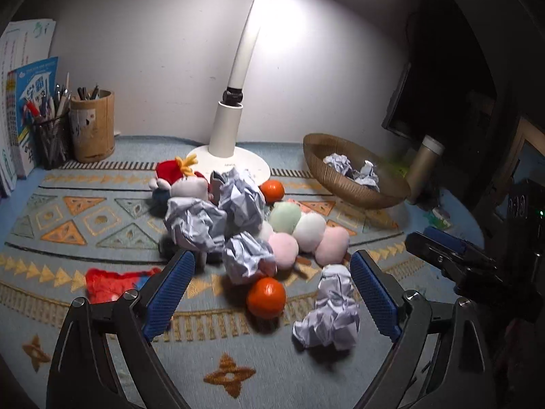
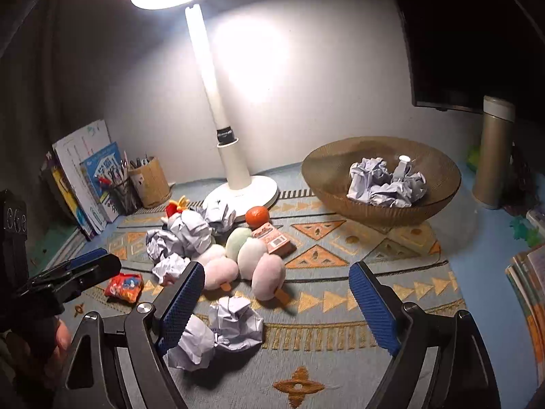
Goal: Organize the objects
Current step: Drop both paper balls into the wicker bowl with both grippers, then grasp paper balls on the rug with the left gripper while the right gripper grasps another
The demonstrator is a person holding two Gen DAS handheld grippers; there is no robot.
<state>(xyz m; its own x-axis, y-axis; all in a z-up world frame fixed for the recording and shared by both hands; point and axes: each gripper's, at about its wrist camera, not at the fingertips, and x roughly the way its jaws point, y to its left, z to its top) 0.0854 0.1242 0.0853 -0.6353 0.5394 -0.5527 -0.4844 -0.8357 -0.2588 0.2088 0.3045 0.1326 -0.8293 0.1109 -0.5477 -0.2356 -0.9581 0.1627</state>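
Several crumpled paper balls (image 1: 238,204) lie piled on the patterned mat with pastel plush toys (image 1: 306,235), a red-hatted doll (image 1: 180,177) and two oranges (image 1: 266,297). One paper ball (image 1: 332,310) lies near the inner side of my left gripper's right finger. My left gripper (image 1: 272,262) is open and empty above the near orange. My right gripper (image 2: 277,272) is open and empty; a paper ball (image 2: 235,322) lies just below its left finger. The wicker bowl (image 2: 323,170) at right holds paper balls (image 2: 386,182).
A white desk lamp (image 2: 238,184) stands behind the pile. Pen holders (image 1: 92,126) and books (image 1: 24,112) stand at back left. A red snack packet (image 2: 123,286) and an orange carton (image 2: 274,238) lie on the mat. A thermos (image 2: 494,156) stands right of the bowl; books (image 2: 531,289) are stacked at right.
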